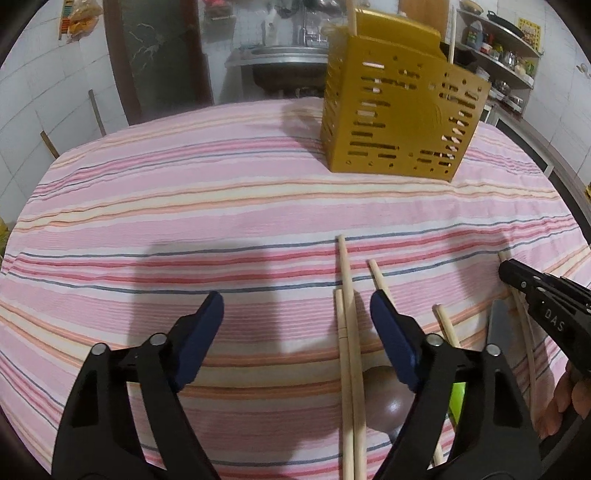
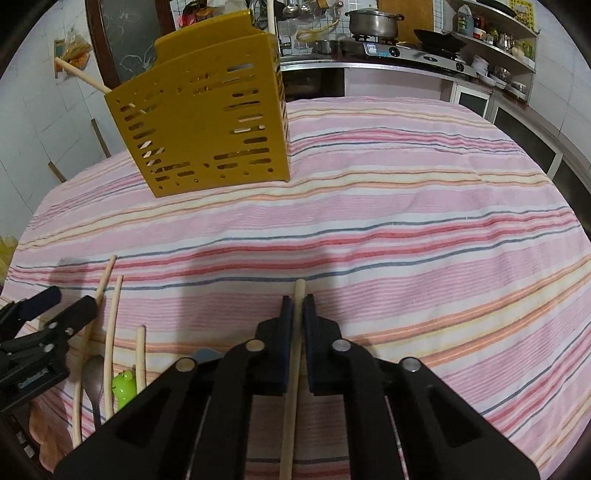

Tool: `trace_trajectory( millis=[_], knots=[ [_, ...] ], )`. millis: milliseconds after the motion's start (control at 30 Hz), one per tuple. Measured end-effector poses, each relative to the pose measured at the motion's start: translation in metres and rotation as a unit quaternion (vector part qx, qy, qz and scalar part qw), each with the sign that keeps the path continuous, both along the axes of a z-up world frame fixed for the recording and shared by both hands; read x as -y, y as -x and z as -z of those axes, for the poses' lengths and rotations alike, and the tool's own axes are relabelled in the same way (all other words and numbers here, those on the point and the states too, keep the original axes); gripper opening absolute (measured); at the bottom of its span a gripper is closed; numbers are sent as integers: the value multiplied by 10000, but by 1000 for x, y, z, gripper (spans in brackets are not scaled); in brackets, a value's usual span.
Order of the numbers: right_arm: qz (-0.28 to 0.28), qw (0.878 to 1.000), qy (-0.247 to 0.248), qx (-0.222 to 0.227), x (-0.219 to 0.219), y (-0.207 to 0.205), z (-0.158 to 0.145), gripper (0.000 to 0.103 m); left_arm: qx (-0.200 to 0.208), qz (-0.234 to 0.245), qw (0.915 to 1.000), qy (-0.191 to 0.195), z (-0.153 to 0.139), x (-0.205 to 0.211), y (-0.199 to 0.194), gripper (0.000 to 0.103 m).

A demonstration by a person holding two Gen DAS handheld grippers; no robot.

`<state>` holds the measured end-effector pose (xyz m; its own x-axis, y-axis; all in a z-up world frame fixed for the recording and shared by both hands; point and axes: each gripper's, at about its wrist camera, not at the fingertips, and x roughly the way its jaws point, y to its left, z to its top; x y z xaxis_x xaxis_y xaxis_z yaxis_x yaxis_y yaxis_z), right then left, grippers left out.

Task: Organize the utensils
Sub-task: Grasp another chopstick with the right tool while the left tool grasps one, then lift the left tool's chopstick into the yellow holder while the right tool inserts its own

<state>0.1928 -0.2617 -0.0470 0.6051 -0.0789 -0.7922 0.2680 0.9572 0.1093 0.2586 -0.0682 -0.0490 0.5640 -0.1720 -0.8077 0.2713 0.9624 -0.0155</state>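
My right gripper [image 2: 297, 306] is clenched on a single wooden chopstick [image 2: 291, 387]; the stick runs lengthwise between the two dark pads, its tip poking out just past them over the striped tablecloth [image 2: 406, 221]. From the right wrist view I cannot tell whether the stick touches the cloth or is lifted clear of it.

My left gripper [image 1: 297, 317] is released, its blue-padded fingers [image 1: 207, 332] spread wide. Between them, closer to the right finger, two loose chopsticks [image 1: 349, 350] lie side by side on the cloth, pointing away from me. Another chopstick [image 1: 378, 277] angles out from behind the right finger, and a further one [image 1: 447, 325] lies just to its right. A brown spoon bowl [image 1: 384, 398] shows under that same finger, beside something bright green [image 1: 458, 398] that I cannot see well in this view; the right wrist view shows it as a small green figure [image 2: 123, 386] next to a metal spoon [image 2: 94, 376].

The yellow perforated utensil holder [image 1: 399, 110] stands upright at the far side of the table, well apart from both grippers. Chopsticks already stand inside it, one tilting out over its left rim [image 2: 81, 75] in the right wrist view.

Behind the table I see a counter with a steel pot [image 2: 373, 20] on a stove and shelves of kitchenware [image 2: 495, 33].
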Motion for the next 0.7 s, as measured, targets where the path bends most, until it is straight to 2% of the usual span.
trace_trajectory(
  millis=[100,233,400,667,700],
  knots=[
    [11,10000,-22,32,0,0,1,7,6,-11,10000,-99,4,5,-4,69],
    [35,9999,-84,57,3,0,1,7,-34,-38,10000,-84,6,11,-15,63],
    [62,9999,-108,46,4,-1,1,7,-103,-8,9999,-76,6,17,-26,50],
    [123,9999,-35,26,0,-9,-1,7,-246,164,9996,-25,4,31,-37,11],
    [124,9999,-41,36,0,-9,-1,7,-249,178,9995,-29,4,31,-37,9]
  ],
)
